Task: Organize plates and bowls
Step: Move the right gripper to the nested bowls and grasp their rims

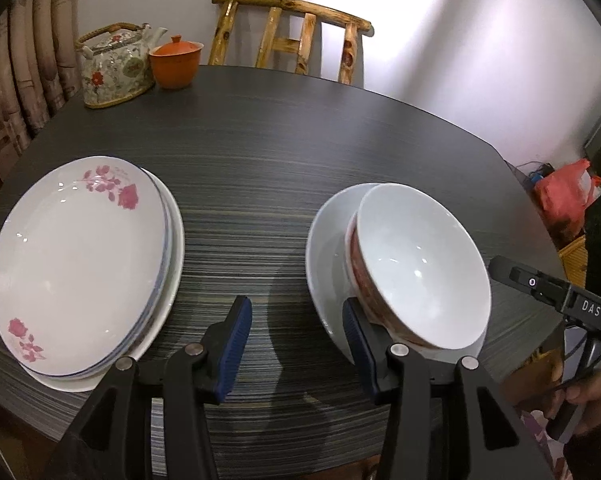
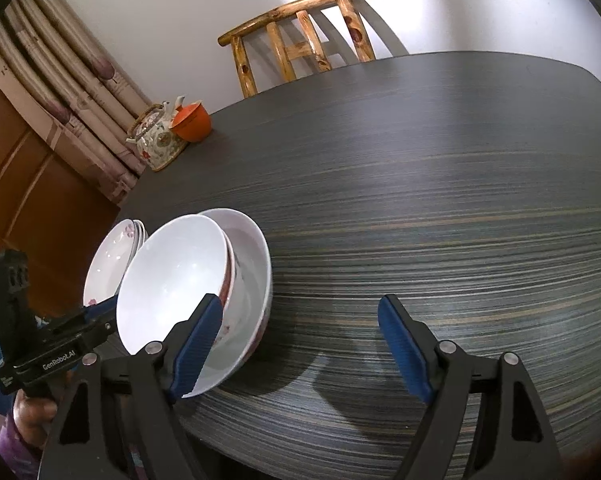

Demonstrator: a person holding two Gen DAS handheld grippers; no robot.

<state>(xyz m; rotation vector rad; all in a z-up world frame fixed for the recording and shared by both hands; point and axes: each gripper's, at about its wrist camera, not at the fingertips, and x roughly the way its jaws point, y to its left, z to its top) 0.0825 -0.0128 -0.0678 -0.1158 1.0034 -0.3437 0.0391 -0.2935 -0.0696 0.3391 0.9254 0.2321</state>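
Observation:
A stack of white plates [image 1: 84, 264] with pink flowers lies at the left of the dark table [image 1: 260, 152]. To the right, a white bowl [image 1: 416, 264] with a red-patterned outside sits tilted in a wider white bowl [image 1: 324, 248]. My left gripper [image 1: 296, 320] is open over bare table between the two stacks, its right finger close to the bowls' near side. In the right wrist view my right gripper [image 2: 302, 320] is open over bare table, right of the nested bowls [image 2: 172, 280]. Its left finger overlaps them in the picture. The plates [image 2: 112, 256] show behind.
A flowered teapot [image 1: 116, 68] and an orange lidded cup [image 1: 176, 62] stand at the table's far left. A wooden chair [image 1: 292, 36] is behind the table. A curtain hangs at the left, and a red bag [image 1: 564, 188] lies off the right edge. The bowls sit near the front edge.

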